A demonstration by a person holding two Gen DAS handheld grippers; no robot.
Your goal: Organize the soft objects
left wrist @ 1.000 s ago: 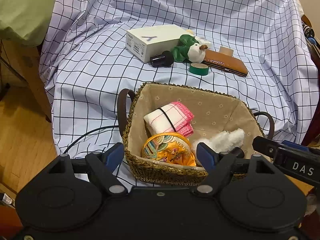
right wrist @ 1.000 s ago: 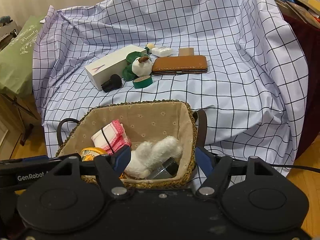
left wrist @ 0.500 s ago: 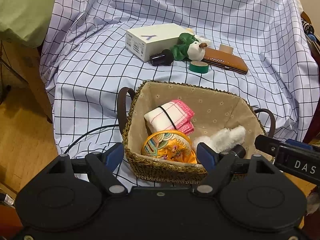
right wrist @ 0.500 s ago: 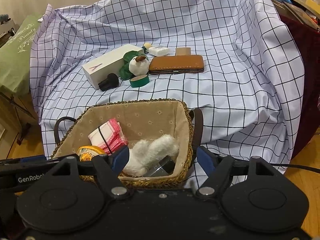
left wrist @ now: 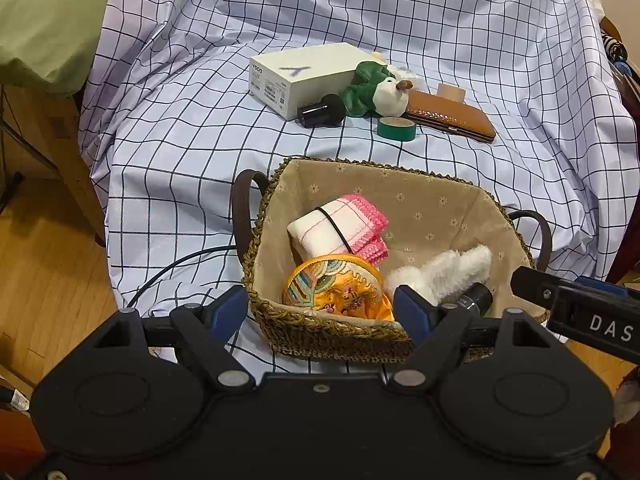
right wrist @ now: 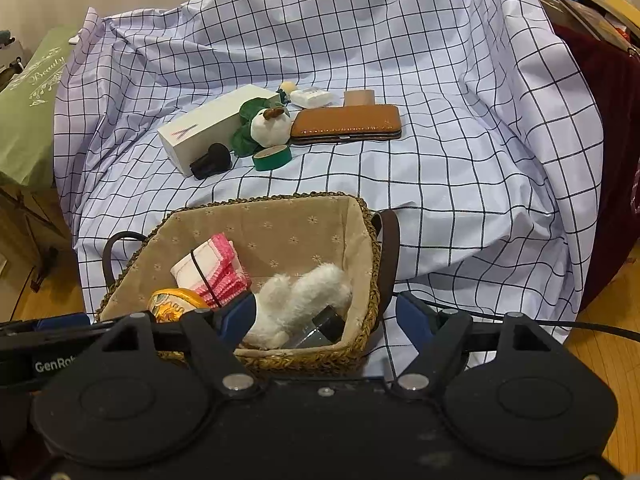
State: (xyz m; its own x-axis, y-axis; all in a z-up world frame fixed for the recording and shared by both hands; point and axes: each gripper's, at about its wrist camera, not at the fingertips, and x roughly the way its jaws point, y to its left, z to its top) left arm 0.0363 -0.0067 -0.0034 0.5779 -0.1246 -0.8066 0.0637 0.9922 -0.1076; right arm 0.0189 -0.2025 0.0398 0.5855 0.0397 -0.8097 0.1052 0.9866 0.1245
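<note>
A: Start with what's nearest.

B: The left gripper (left wrist: 320, 306) hovers at the near wall of the woven basket (left wrist: 320, 332), jaws apart and holding nothing; the near rim and a yellow embroidered pouch (left wrist: 336, 290) show in the gap between its blue pads. The right gripper (right wrist: 326, 314) is at the basket's (right wrist: 372, 280) right corner. Its jaws have just been opening and stand apart; the corner rim, a white fluffy toy (right wrist: 300, 300) and a dark glass bottle (right wrist: 324, 326) sit in the gap, with no pad pressing on any of them.

A: What's inside the basket?

B: It has a beige lining with small flowers and a dark loop handle at each end. The pouch lies against the near wall. Behind it leans a white cloth with pink edging (left wrist: 340, 228), rolled and bound by a black band. The fluffy toy (left wrist: 440, 272) lies to the right, over the bottle (left wrist: 476, 298).

A: And farther out?

B: All of it rests on a white sheet with a dark grid (left wrist: 180, 140) draped over the furniture. Well beyond the basket there's a cluster: a roll of green tape (left wrist: 396, 128), a small black cylinder (left wrist: 320, 111), a white box (left wrist: 304, 74), and a green and white plush (left wrist: 376, 90) just beside the box. A brown leather case (left wrist: 452, 114) lies to its right, with some small pale items behind that I can't identify.
</note>
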